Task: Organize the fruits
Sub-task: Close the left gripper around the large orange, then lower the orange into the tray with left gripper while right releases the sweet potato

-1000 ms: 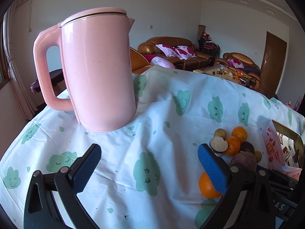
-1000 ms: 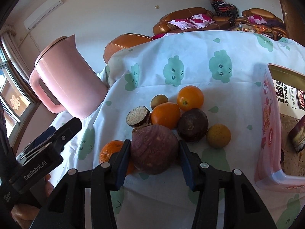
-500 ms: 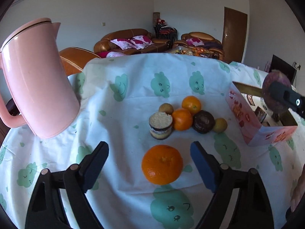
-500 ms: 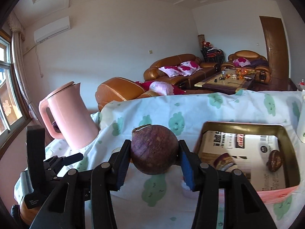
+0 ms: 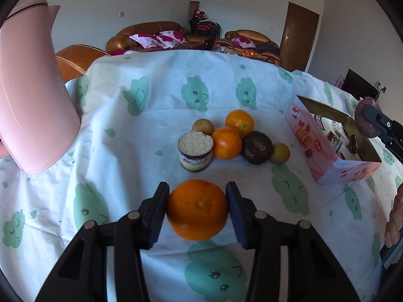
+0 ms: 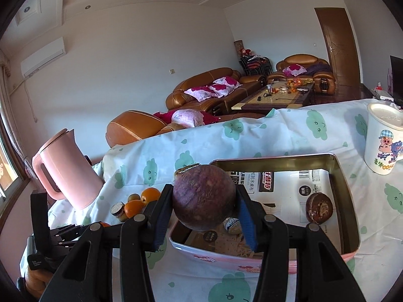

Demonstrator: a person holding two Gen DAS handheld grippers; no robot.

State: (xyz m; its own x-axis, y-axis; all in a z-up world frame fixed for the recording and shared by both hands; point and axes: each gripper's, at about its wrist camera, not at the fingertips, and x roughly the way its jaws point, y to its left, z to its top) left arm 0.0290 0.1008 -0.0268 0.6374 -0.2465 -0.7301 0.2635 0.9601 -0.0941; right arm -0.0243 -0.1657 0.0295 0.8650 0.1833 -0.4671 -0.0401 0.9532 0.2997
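On the cloud-print tablecloth lies a large orange (image 5: pixel 197 211). My left gripper (image 5: pixel 197 209) has a pad touching each side of it, and its jaws are closing. Behind it is a pile of two oranges (image 5: pixel 226 143), a dark brown fruit (image 5: pixel 257 147) and two small yellowish fruits (image 5: pixel 202 126). My right gripper (image 6: pixel 204 201) is shut on a round purple fruit (image 6: pixel 204 196). It holds the fruit above the near left corner of the pink tin box (image 6: pixel 350 193). The box also shows at the right of the left wrist view (image 5: pixel 302 125).
A pink kettle (image 5: pixel 30 100) stands at the left. A small jar topped with white grains (image 5: pixel 195 151) sits against the pile. A white printed cup (image 6: pixel 382 141) stands right of the box. Inside the box lie a brown fruit (image 6: pixel 318 207) and packets.
My left gripper swung from the kettle to the large orange and closed onto it. My right gripper lifted the purple fruit off the pile and carried it over the box.
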